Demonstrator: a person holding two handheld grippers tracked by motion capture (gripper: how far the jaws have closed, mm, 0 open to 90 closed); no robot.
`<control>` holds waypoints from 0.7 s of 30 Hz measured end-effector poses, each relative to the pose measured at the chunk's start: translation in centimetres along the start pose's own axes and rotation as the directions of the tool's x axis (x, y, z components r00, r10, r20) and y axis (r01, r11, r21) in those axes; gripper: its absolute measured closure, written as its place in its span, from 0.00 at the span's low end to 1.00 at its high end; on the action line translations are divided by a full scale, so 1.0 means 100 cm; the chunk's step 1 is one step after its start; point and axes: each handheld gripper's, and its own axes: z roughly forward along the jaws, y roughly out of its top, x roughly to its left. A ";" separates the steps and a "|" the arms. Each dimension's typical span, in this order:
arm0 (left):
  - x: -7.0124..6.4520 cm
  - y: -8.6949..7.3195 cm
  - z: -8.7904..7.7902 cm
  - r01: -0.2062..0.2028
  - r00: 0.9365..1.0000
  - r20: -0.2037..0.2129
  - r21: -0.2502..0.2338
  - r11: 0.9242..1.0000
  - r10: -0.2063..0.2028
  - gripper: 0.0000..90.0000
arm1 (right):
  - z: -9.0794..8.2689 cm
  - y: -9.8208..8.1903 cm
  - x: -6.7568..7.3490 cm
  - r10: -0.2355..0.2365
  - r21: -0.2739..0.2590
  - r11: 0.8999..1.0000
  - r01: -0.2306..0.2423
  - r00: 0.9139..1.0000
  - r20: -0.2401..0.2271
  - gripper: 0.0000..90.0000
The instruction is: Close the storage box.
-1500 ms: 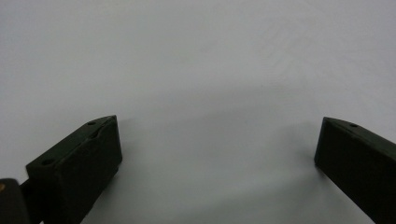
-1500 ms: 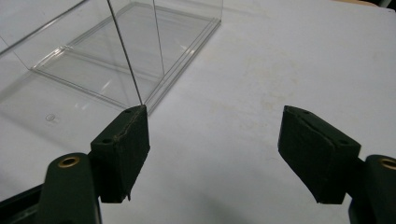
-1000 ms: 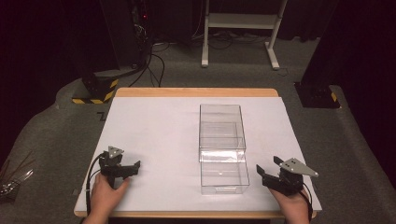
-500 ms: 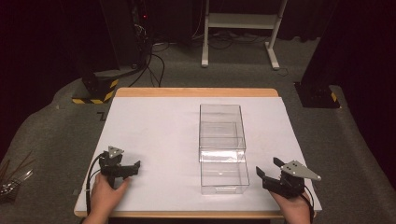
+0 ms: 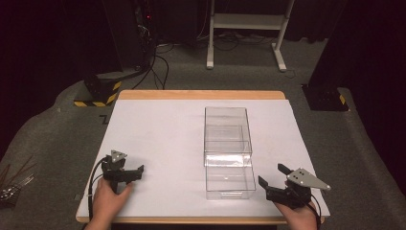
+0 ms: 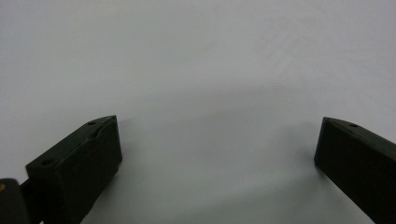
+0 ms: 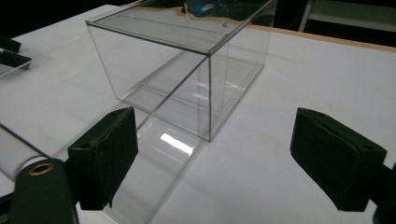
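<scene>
A clear plastic box stands on the white table, right of the middle. Its clear drawer is pulled out toward the near edge. My right gripper lies just right of the drawer's front. Its jaws are opening and nothing is between them. In the right gripper view the box rises ahead, and the drawer runs past the left jaw of the right gripper. My left gripper rests at the near left, well apart from the box. The left gripper is open over bare white surface.
The table's wooden edge runs along the far side. A white metal frame and black stands stand on the carpet behind, with cables. Several thin sticks lie on the floor at the far left.
The right gripper has shifted slightly toward the near edge and its jaws look wider apart. The left gripper, the box and the drawer have kept still.
</scene>
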 end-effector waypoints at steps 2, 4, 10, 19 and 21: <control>0.000 0.000 0.000 0.000 1.000 0.000 0.000 1.000 0.000 0.01 | -0.001 0.000 0.002 -0.001 -0.002 1.000 0.001 1.000 -0.007 0.16; 0.000 0.000 0.000 0.000 1.000 0.000 0.000 1.000 0.000 0.01 | -0.002 0.000 0.007 0.007 -0.005 1.000 -0.008 0.999 -0.037 0.16; 0.000 0.000 0.000 0.000 1.000 0.000 0.000 1.000 0.000 0.01 | -0.004 0.000 0.018 0.001 -0.014 1.000 -0.002 0.997 -0.077 0.16; 0.000 0.000 0.000 0.000 1.000 0.000 0.000 1.000 0.000 0.01 | 0.000 -0.006 0.030 -0.027 0.010 1.000 0.028 0.995 -0.096 0.17; 0.000 0.000 0.000 0.000 1.000 0.000 0.000 1.000 0.000 0.01 | 0.001 -0.006 0.030 -0.026 0.017 0.999 0.028 0.995 -0.097 0.18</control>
